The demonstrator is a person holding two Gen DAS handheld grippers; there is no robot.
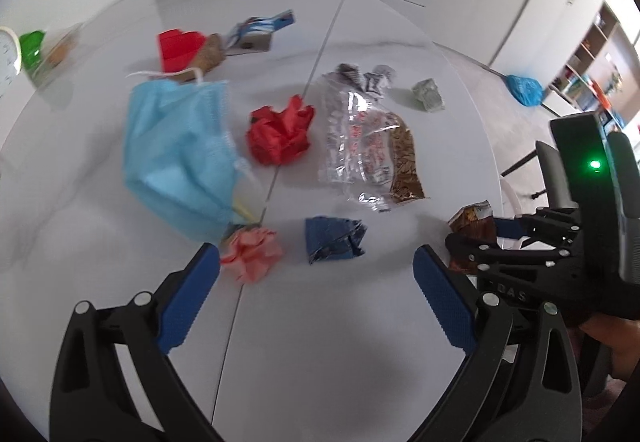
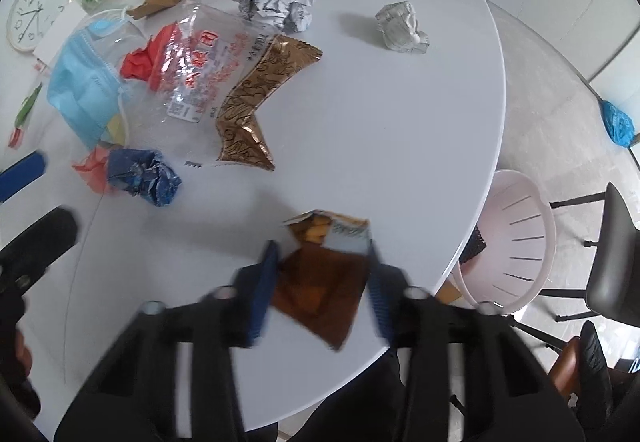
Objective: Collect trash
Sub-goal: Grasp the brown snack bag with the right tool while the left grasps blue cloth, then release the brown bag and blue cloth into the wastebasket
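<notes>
Trash lies scattered over a white round table [image 1: 320, 342]. My left gripper [image 1: 320, 282] hangs open over the table, nothing between its blue fingers. Just beyond its fingertips lie a crumpled blue wrapper [image 1: 334, 240] and a pink paper wad [image 1: 250, 254]. My right gripper [image 2: 320, 282] points steeply down near the table's edge, its pads closed against the sides of a brown snack wrapper [image 2: 320, 282], whose torn top [image 2: 332, 228] sticks out past the fingertips. In the left wrist view the same wrapper [image 1: 472, 222] shows at the far right.
Farther back lie a blue face mask [image 1: 180, 154], red crumpled paper [image 1: 280, 134], a clear plastic bag [image 1: 356, 138], a gold wrapper [image 2: 256, 106] and paper balls [image 2: 400, 26]. A pink basket [image 2: 516, 242] stands below the table edge beside a dark chair [image 2: 616, 254]. A clock [image 2: 38, 8] lies far left.
</notes>
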